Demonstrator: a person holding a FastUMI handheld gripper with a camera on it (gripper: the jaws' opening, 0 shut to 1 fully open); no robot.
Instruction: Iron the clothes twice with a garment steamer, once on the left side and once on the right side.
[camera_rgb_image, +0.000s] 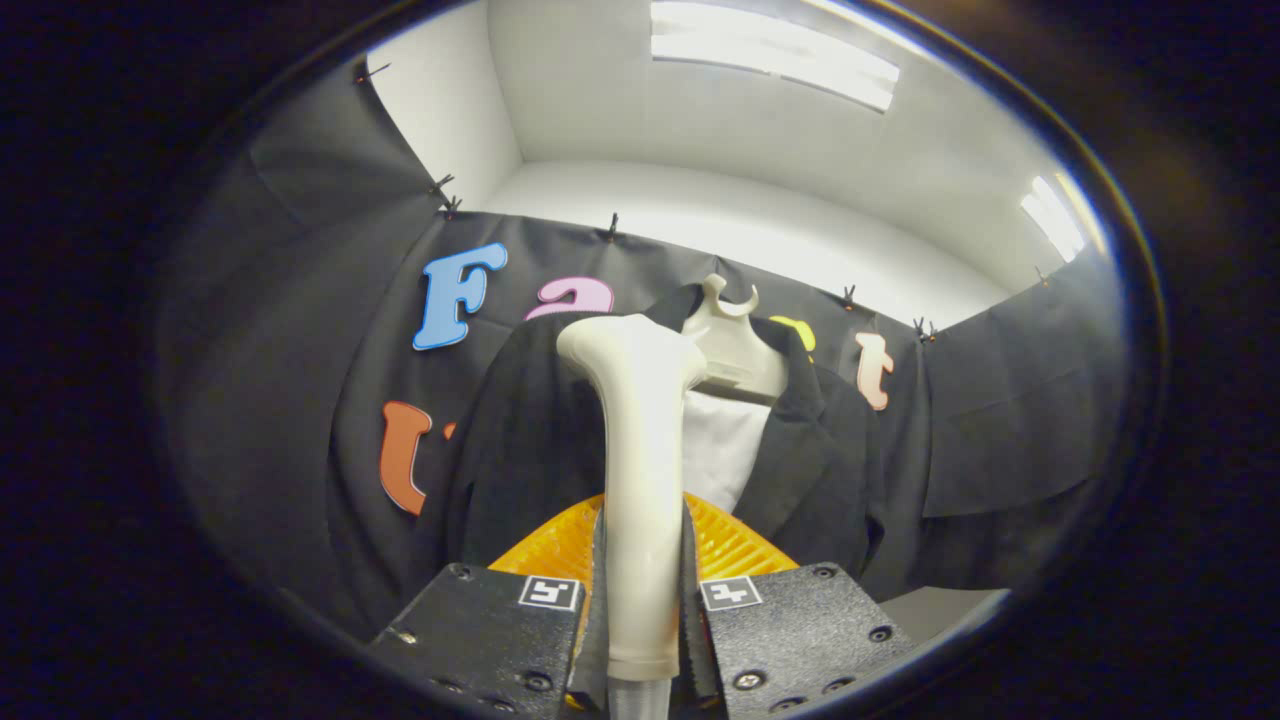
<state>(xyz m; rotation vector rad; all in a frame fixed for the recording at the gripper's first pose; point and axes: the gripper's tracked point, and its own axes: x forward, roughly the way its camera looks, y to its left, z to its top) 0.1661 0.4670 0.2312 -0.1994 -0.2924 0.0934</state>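
Note:
My gripper (640, 600) is shut on the handle of a cream-white garment steamer (640, 470), which stands upright between the fingers with its head up near the jacket's collar. Beyond it hangs a black suit jacket (525, 450) over a white shirt (722, 455) on a pale hanger (735, 345). The steamer head covers the jacket's left lapel area; whether it touches the cloth I cannot tell. A hose end shows below the handle between the fingers.
An orange ribbed object (735, 545) sits just ahead of the fingers, below the jacket. Black cloth walls surround the booth on the left, back and right, clipped along the top. White wall and ceiling lights are above.

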